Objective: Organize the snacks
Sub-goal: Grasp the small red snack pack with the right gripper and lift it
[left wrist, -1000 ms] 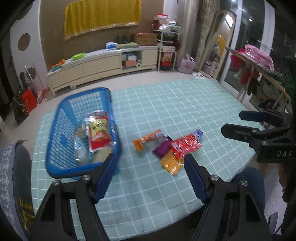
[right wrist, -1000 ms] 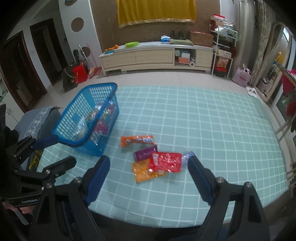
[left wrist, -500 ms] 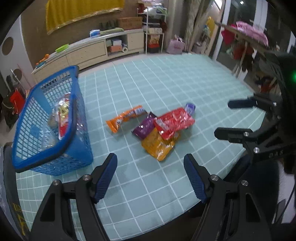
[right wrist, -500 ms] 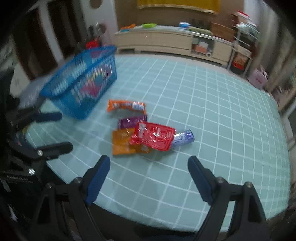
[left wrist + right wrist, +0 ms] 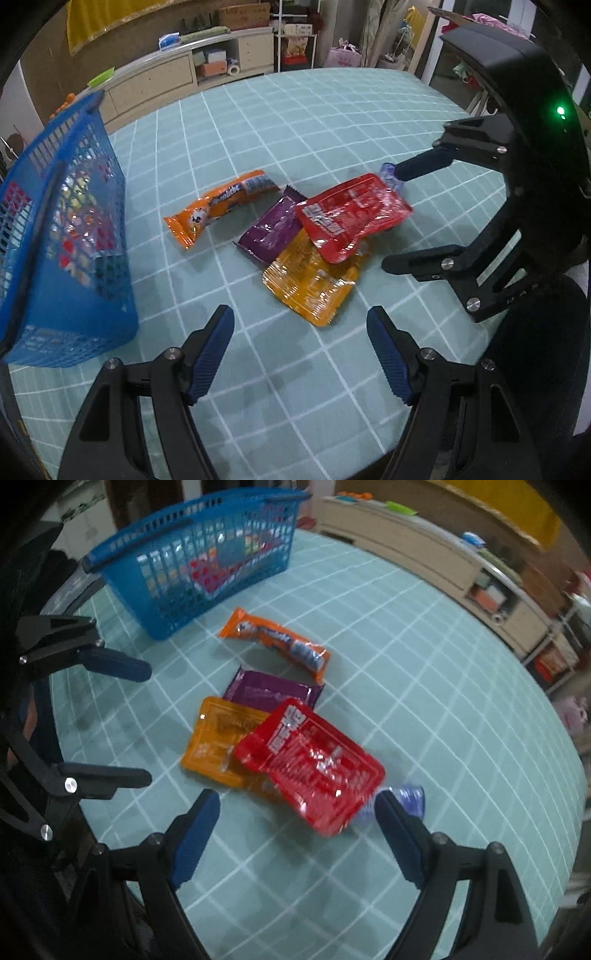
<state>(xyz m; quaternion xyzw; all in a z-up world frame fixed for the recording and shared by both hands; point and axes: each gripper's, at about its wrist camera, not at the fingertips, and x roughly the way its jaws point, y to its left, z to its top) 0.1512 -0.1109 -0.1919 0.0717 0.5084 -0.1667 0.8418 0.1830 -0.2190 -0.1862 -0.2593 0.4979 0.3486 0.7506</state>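
- The left gripper (image 5: pixel 300 321), black with blue ribbed pads, has its jaws spread and empty, pointing down over the pale green checked tablecloth (image 5: pixel 332 110).
- Just ahead of its jaws lies a flat, glossy amber-orange snack packet (image 5: pixel 310 284), nearer the right-hand pad than the left one, touching neither.
- Resting on the far end of that packet is a shiny red plastic snack pouch (image 5: pixel 351 218); a dark purple foil wrapper (image 5: pixel 271 232) is tucked under the pouch's left edge.
- Farther ahead and to the left of the jaws, apart from the pile, lies a long orange snack bar wrapper (image 5: pixel 218 205).
- A blue plastic mesh basket (image 5: pixel 66 229) stands well left of the left jaw, with colourful packets visible through its wall.
- The right gripper (image 5: pixel 297 801), of the same make, also has its jaws released, with nothing between the pads.
- The red pouch's near corner lies just ahead of its jaws, slightly blurred.
- A small blue-violet wrapped sweet (image 5: pixel 408 797) sits right at the tip of its right-hand pad; contact cannot be judged.
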